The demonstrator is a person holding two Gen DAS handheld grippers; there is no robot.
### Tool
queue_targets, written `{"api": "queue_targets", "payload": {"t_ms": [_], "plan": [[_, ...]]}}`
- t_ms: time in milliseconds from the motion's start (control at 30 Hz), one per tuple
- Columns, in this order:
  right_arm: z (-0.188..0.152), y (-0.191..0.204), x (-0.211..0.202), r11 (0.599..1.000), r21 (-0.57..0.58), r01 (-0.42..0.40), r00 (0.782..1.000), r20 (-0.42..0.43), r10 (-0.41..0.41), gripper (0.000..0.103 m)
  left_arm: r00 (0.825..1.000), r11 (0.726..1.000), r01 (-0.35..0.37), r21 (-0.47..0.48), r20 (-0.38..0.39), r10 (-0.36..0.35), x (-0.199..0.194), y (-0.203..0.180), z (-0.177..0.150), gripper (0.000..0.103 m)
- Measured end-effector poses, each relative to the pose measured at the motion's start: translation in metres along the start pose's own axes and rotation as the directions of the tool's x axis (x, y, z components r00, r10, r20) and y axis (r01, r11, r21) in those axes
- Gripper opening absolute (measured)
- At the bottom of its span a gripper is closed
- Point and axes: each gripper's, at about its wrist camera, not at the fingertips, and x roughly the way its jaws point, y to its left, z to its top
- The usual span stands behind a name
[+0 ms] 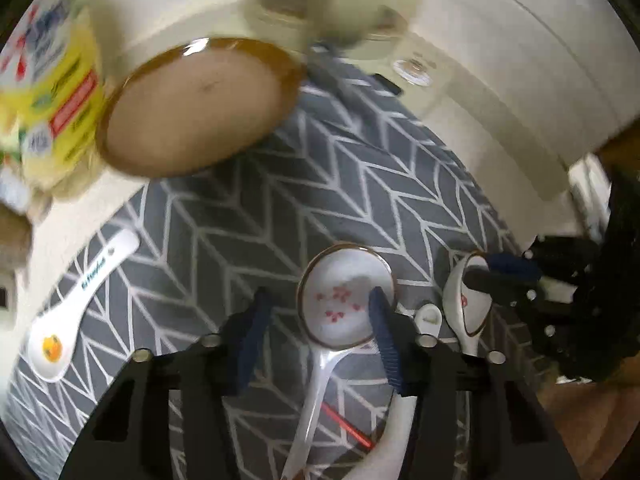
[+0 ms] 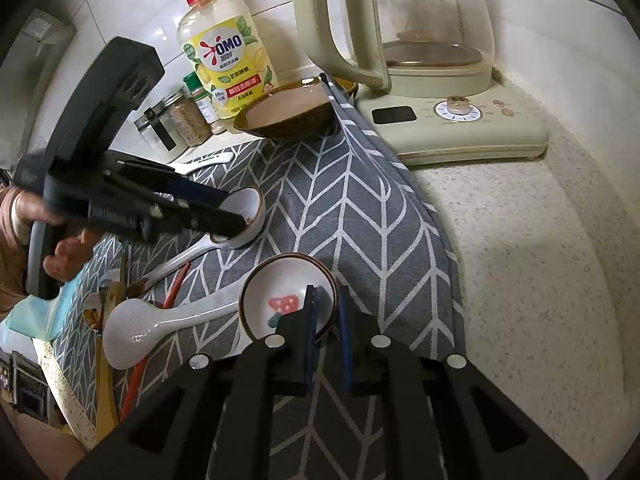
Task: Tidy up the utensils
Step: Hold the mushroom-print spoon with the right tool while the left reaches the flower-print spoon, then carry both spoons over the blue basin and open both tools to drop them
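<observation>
The left gripper points steeply down at the left of the scene, fingers partly apart, gripped by a bare hand. The right gripper slants down, nearer and to the right, fingers almost together.

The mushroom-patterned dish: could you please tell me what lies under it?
The grey chevron cloth shows around the dish, so it likely runs beneath. Whether the handle of the white paddle reaches under its rim is covered.

Left wrist view looks steeply down, close over the grey patterned cloth; right wrist view slants lower across the bench toward the kettle. Both share the cloth and brown bowl
</observation>
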Motion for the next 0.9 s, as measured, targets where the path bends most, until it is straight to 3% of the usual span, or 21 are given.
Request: {"api": "queue_targets", "payload": {"t_ms": [133, 200, 400, 667, 833, 900], "plan": [[0.004, 0.007, 0.004, 1.000, -0.023, 0.016, 1.000, 0.004, -0.016, 0.011, 0.999, 1.000, -0.014, 0.007, 0.039, 0.014, -0.005, -0.011, 0.000, 0.010], [0.005, 0.010, 0.004, 0.999, -0.025, 0.030, 1.000, 0.011, -0.030, 0.010, 0.998, 0.998, 0.021, -0.053, 0.064, -0.017, -0.014, -0.004, -0.002, 0.008], [0.013, 0.010, -0.024, 0.999, 0.045, -0.017, 0.995, 0.104, 0.012, 0.008, 0.981, 0.988, 0.012, -0.156, 0.194, 0.018, -0.065, 0.013, -0.026, 0.007], [0.040, 0.034, -0.073, 1.000, 0.002, 0.006, 0.966, 0.259, -0.006, 0.008, 0.909, 0.957, 0.046, -0.288, 0.410, 0.080, -0.146, 0.019, -0.068, 0.007], [0.066, 0.067, -0.102, 0.998, -0.070, -0.001, 0.940, 0.339, 0.024, 0.008, 0.863, 0.937, 0.034, -0.347, 0.483, 0.147, -0.191, 0.024, -0.097, 0.007], [0.077, 0.087, -0.112, 0.994, -0.110, -0.020, 0.927, 0.369, 0.060, 0.008, 0.837, 0.925, 0.042, -0.378, 0.519, 0.174, -0.219, 0.032, -0.115, 0.007]]}}
